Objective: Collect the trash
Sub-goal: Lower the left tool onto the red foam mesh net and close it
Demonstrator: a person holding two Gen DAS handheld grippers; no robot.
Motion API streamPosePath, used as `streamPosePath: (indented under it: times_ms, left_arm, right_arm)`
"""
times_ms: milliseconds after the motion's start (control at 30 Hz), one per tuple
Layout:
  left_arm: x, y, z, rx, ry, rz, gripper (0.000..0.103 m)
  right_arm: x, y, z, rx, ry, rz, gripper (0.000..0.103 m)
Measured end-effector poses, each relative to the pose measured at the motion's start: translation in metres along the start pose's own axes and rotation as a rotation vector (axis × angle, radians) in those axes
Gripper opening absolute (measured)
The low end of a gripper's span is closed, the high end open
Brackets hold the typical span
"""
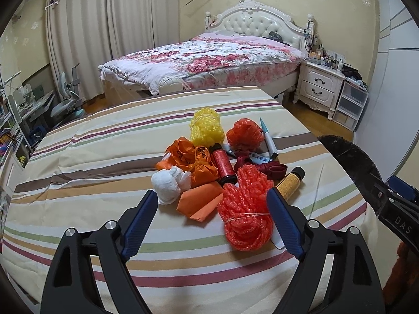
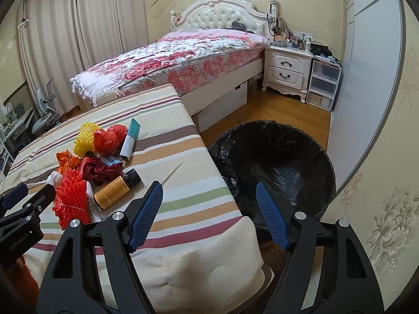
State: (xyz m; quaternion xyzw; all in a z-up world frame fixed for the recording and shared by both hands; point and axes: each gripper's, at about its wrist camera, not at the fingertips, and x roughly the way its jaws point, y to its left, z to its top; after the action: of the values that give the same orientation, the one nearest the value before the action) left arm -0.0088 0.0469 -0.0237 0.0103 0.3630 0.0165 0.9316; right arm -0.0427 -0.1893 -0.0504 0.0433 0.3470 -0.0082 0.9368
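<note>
The left claw (image 1: 212, 201) gapes open over the trash pile (image 1: 222, 167) on the striped worktop (image 1: 104, 157), its fingers apparently flanking the red net (image 1: 244, 214). The right claw (image 2: 209, 196) hangs open beside the black-lined bin (image 2: 277, 162).

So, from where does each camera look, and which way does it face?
Left wrist: sits on the left hand-held gripper, facing the trash pile on the striped table; its open blue fingers flank the orange-red foam net.
Right wrist: sits on the right hand-held gripper, facing the table edge and the black-lined bin; fingers open, holding nothing.
Shared: foam net, amber bottle, bin, floral bed.
</note>
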Motion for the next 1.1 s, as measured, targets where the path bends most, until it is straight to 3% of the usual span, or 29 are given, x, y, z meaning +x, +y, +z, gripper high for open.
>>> streamPosePath:
  times_ms: [400,733,900,1100]
  left_arm:
    - [0.019,-0.014,-0.005,0.037,0.073,-0.032,0.081]
    - [0.032,-0.001,-0.018,-0.028,0.138,-0.093,0.052]
    - [0.026,-0.005,-0.02,-0.003,0.121,-0.1,0.044]
    - [0.007,-0.002,-0.014,0.007,0.057,-0.1,0.044]
  right_arm:
    - [0.005,-0.003,-0.009,0.01,0.019,0.003,0.072]
    - [0.013,0.003,-0.012,-0.005,0.041,0.003,0.072]
    - [0.016,0.007,-0.013,-0.015,0.048,0.003,0.072]
    - [0.016,0.007,-0.012,-0.016,0.044,0.002,0.072]
